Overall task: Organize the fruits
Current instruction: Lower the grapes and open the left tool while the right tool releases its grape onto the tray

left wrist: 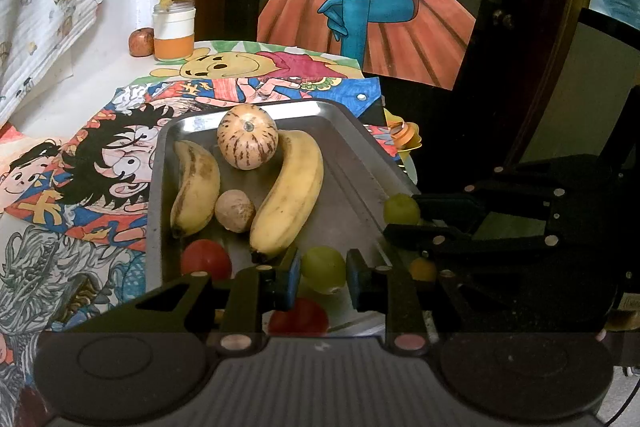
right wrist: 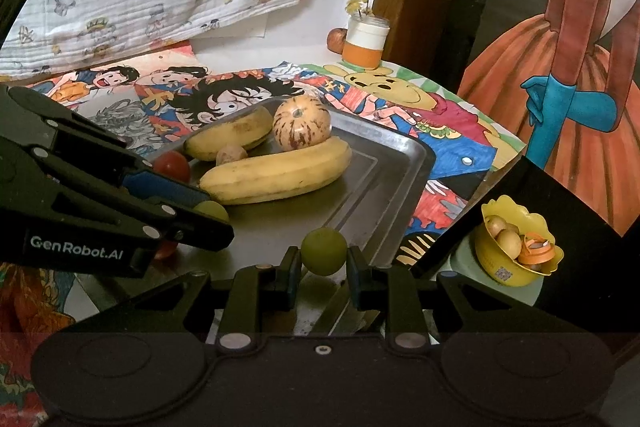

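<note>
A metal tray holds two bananas, a striped melon, a small brown fruit and a red tomato. My left gripper is shut on a green fruit at the tray's near edge; another tomato lies below it. My right gripper is shut on a second green fruit at the tray's near corner. It shows in the left wrist view at the tray's right rim. The left gripper shows at left in the right wrist view.
An orange-and-white jar and a small apple stand at the table's back. A yellow bowl with small fruits sits off the table's right edge. Cartoon drawings cover the table. A small orange fruit lies by the tray.
</note>
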Demonstrator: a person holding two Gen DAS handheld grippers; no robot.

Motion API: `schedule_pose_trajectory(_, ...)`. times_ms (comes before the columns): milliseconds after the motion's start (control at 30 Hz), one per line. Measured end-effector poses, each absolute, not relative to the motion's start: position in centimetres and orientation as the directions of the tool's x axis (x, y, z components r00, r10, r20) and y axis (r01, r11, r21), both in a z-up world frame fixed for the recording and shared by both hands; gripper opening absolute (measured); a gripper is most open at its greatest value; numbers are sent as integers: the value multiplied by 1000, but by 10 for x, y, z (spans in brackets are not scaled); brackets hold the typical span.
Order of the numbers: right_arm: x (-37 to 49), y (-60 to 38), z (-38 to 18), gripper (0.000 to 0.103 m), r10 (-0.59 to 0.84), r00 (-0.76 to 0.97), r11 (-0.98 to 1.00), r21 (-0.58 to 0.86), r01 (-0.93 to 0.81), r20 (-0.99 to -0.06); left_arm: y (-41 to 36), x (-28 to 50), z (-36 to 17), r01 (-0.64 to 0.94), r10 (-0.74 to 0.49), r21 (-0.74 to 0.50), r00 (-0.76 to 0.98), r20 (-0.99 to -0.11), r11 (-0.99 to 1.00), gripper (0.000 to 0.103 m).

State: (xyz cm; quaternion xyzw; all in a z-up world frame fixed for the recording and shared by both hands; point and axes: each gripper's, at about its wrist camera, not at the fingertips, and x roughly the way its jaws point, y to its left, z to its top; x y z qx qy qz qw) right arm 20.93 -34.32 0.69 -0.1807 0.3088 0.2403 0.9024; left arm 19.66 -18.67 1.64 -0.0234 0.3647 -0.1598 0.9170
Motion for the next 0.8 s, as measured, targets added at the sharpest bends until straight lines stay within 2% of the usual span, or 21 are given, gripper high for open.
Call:
schedule_pose_trajectory(633,209,-344,7,26,324,693,820,-173,-545,-644,-185,196,17,276,-316,-168,681,-661,946,27)
schedule_pose_trajectory(700,208,-344,7,26,325,694,821,-173,-544,-642,-185,196,17,274,-318,-172,682,-659,946,29)
schedule_pose_trajectory(800,207,-345,8,26,327,696,824,-168,-542,-640,-181,197,18,258,-313,-182,684,-659,949,40)
